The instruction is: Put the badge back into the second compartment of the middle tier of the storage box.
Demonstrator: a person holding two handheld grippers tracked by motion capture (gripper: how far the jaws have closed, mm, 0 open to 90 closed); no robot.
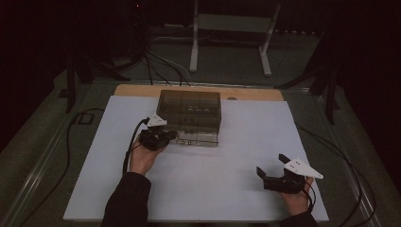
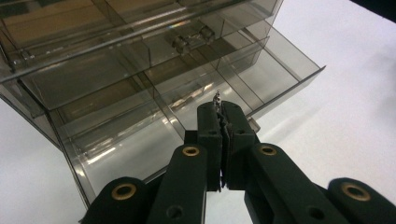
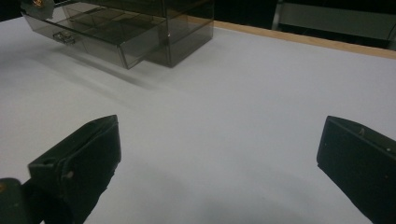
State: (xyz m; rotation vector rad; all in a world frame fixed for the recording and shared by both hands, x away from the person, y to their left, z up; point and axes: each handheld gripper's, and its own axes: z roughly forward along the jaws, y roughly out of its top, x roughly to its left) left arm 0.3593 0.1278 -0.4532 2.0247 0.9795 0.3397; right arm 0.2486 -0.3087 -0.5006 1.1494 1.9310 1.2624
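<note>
A smoky clear plastic drawer box (image 1: 189, 106) stands at the back middle of the white table. Its bottom drawer (image 1: 197, 137) is pulled out, and the left gripper view shows the drawer's divided compartments (image 2: 187, 95). My left gripper (image 1: 163, 135) hovers over the drawer's left front. Its jaws are pressed together (image 2: 222, 109), pinching a small metal piece (image 2: 216, 97) at their tips above a compartment. My right gripper (image 1: 272, 165) rests near the table's front right, far from the box (image 3: 140, 23). It stands wide open (image 3: 219, 126) with nothing between its jaws.
The white board (image 1: 227, 179) lies on a wooden table whose edge (image 1: 198, 91) shows behind the box. Cables (image 1: 71, 142) run along the floor at left and right. A white metal frame (image 1: 229, 28) stands beyond the table.
</note>
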